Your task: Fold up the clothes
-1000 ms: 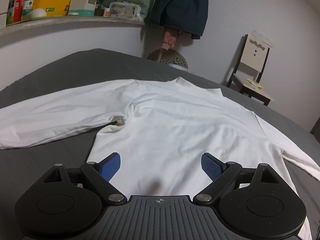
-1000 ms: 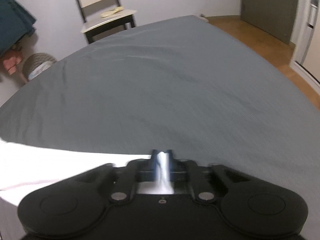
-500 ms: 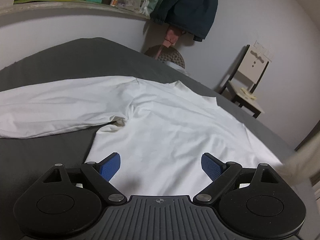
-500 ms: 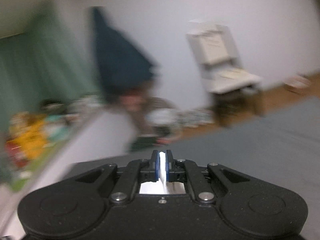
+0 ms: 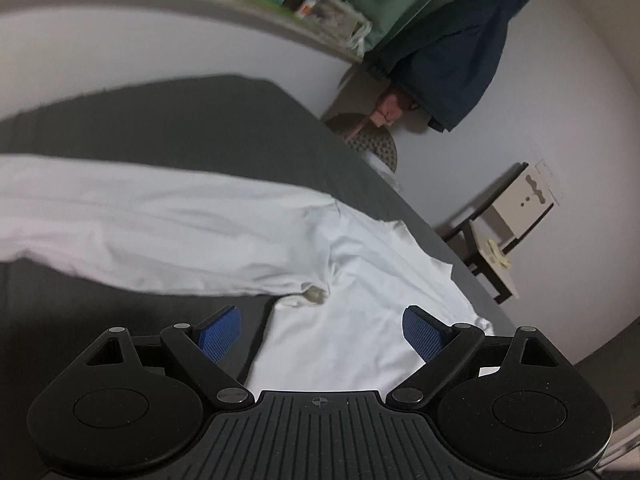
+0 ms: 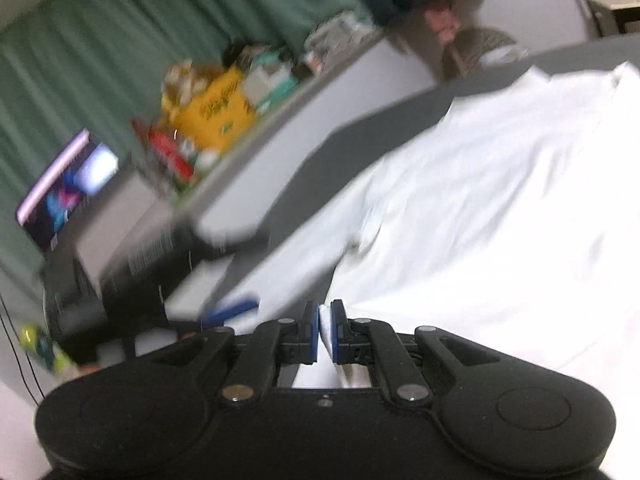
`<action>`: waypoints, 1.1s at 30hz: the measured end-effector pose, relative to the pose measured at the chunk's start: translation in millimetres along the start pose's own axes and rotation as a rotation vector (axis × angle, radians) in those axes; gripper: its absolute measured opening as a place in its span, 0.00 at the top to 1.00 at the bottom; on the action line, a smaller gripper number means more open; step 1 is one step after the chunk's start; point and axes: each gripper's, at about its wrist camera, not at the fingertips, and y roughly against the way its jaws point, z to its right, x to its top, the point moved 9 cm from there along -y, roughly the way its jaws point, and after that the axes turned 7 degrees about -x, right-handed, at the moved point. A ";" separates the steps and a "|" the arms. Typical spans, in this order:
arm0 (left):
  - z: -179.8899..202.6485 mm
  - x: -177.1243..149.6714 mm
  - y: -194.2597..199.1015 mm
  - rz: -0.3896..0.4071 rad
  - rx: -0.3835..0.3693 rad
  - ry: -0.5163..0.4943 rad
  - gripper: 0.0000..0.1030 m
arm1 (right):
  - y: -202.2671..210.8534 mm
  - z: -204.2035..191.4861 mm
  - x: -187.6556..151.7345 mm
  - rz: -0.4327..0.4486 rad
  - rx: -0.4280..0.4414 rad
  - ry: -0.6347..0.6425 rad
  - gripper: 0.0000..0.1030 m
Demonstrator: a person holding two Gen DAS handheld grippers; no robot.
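Shirt lies beneath spread left gripper; right gripper pinches its fabric

the shirt lies on the bed before you, its sleeve stretching left. a shelf runs behind the bed, a chair to the right.

White long-sleeved shirt on dark grey bed. Blue ribbed pads on black left gripper. Green curtain; yellow box; navy jacket.
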 end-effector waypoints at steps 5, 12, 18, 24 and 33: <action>2.1 -0.9 -7.9 -0.021 -0.027 0.000 0.12 | -0.7 -25.4 -23.8 -0.011 0.022 0.115 0.94; -0.1 1.5 -6.4 -0.012 -0.039 0.014 0.12 | -4.4 -46.5 -50.0 -0.067 0.049 0.126 0.94; -3.7 3.1 -3.5 -0.004 -0.047 0.041 0.12 | -18.3 -49.3 -67.3 -0.127 0.050 0.129 0.93; -6.4 1.4 -5.7 -0.015 -0.031 0.033 0.12 | -39.5 -39.2 -82.2 -0.200 0.023 0.074 0.83; -18.3 0.5 -4.2 -0.035 -0.004 0.073 0.12 | 13.1 -7.3 -57.6 -0.076 -0.008 0.122 0.47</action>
